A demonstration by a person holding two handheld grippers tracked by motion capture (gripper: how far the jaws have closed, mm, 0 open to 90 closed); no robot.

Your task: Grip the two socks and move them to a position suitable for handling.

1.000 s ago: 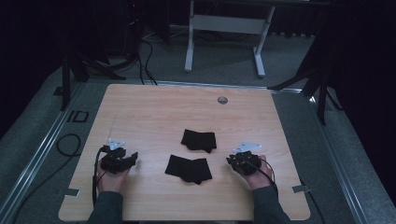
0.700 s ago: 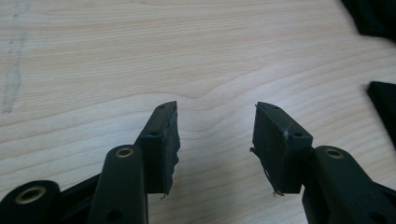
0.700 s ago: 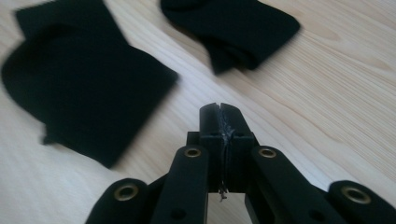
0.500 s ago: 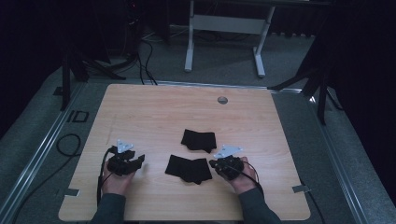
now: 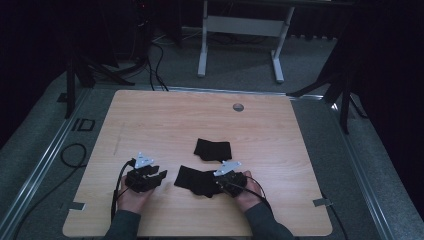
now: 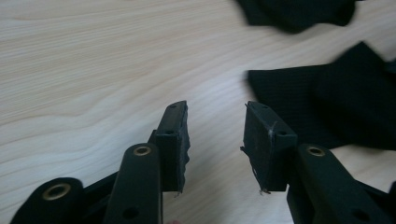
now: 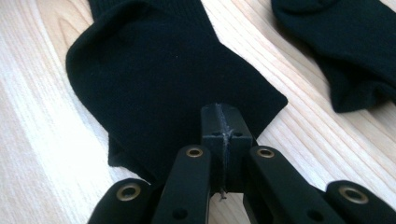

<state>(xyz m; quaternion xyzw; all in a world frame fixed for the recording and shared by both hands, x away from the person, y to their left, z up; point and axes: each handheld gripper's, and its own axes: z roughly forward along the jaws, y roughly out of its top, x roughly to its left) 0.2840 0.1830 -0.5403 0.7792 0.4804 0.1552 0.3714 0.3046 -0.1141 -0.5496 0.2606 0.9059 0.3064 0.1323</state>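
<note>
Two black socks lie on the wooden tabletop [image 5: 165, 115]. The near sock [image 5: 197, 181] is folded and lies between the two hands, close to the person's edge; the far sock [image 5: 213, 149] lies just beyond it, a little toward the right, the two close but apart.

The right gripper [image 5: 223, 184] sits at the near sock's right end. In the right gripper view its fingers [image 7: 215, 126] are pressed together with no gap between them, low over the sock's edge; whether any cloth is pinched between them I cannot tell.

The left gripper [image 5: 156, 176] rests near the sock's left end, not touching it. Its fingers [image 6: 175, 135] stand partly apart and have just been closing, with only bare wood between them; the near sock [image 6: 327, 107] lies just beyond the right-hand finger.
</note>
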